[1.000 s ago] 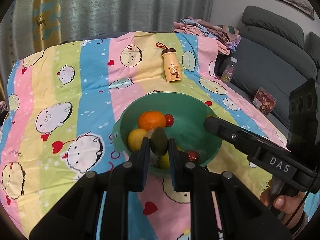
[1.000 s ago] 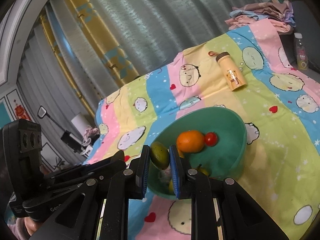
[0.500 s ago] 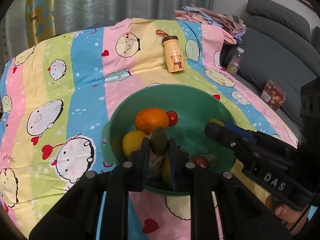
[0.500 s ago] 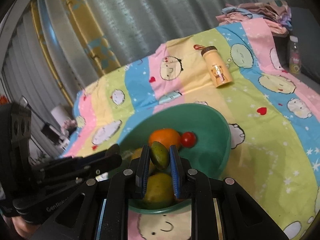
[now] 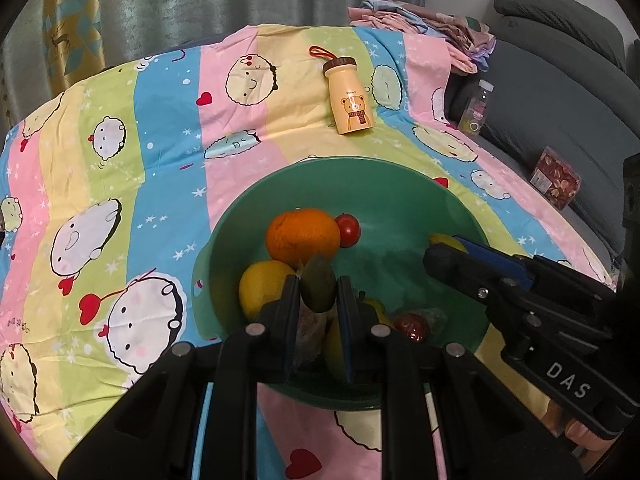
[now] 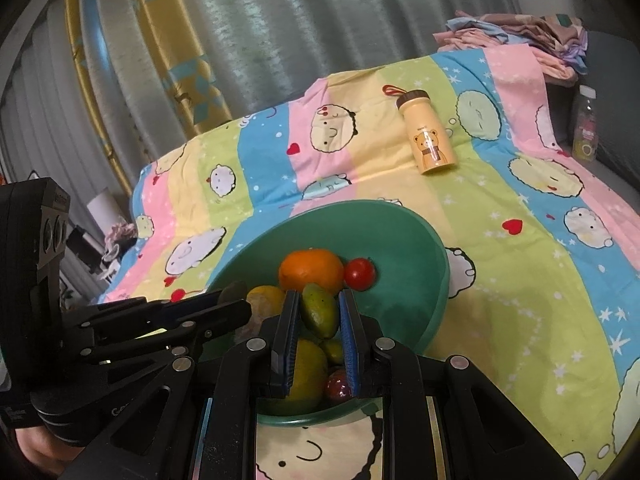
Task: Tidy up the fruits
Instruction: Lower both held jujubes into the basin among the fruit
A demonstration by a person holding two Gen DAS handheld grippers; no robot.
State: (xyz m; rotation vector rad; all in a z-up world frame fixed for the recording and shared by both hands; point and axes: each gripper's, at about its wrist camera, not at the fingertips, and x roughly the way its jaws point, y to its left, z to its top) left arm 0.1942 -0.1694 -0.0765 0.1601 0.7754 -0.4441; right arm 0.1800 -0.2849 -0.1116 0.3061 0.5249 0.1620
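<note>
A green bowl (image 5: 400, 200) sits on the striped cartoon cloth and holds an orange (image 5: 302, 236), a yellow lemon (image 5: 262, 286), a red tomato (image 5: 347, 230) and more fruit below. My left gripper (image 5: 318, 294) is shut on a dark green fruit (image 5: 318, 288) over the bowl. My right gripper (image 6: 319, 310) is shut on a green-yellow mango (image 6: 319, 312) over the same bowl (image 6: 400, 240). The orange (image 6: 311, 270) and tomato (image 6: 360, 273) lie just beyond it. Each gripper shows in the other's view.
A yellow bear bottle (image 5: 349, 98) lies on the cloth behind the bowl. Folded clothes (image 5: 420, 24) are piled at the far right. A grey sofa (image 5: 560, 92) with a small bottle (image 5: 476, 108) and a snack packet (image 5: 554, 178) is right.
Both grippers have moved forward over the bowl, each still holding its fruit. The bowl looms larger in both views.
</note>
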